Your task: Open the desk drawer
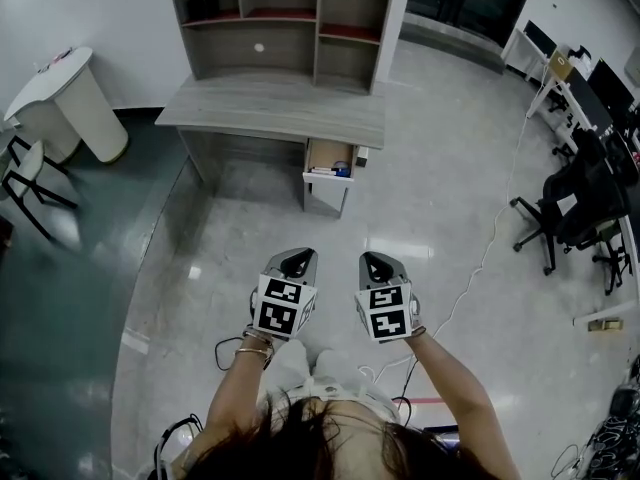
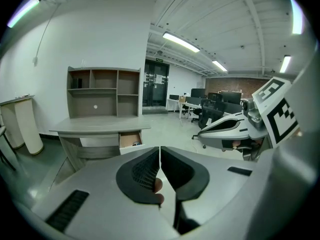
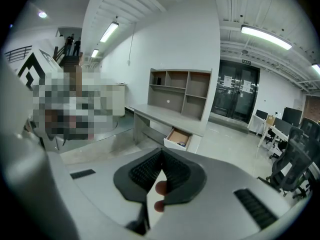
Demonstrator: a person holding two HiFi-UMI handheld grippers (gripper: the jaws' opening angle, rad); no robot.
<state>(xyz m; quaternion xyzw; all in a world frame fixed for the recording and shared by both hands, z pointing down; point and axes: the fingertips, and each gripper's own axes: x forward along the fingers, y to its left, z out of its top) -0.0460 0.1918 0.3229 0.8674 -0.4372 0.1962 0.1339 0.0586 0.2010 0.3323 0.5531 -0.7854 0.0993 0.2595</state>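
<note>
A grey desk [image 1: 270, 108] with a shelf unit on top stands against the far wall. Its drawer [image 1: 329, 160] under the right end is pulled out, with small items inside; it also shows as the drawer [image 2: 131, 139] in the left gripper view and the drawer [image 3: 179, 138] in the right gripper view. My left gripper [image 1: 297, 259] and right gripper [image 1: 375, 263] are held side by side well in front of the desk, far from the drawer. Both are shut with nothing between the jaws, seen as left gripper [image 2: 160, 149] and right gripper [image 3: 161, 154].
A white round table [image 1: 62, 98] and a black-framed chair [image 1: 30, 183] stand at the left. Black office chairs [image 1: 580, 208] and desks with monitors fill the right side. A white cable [image 1: 490, 238] trails over the shiny floor on the right.
</note>
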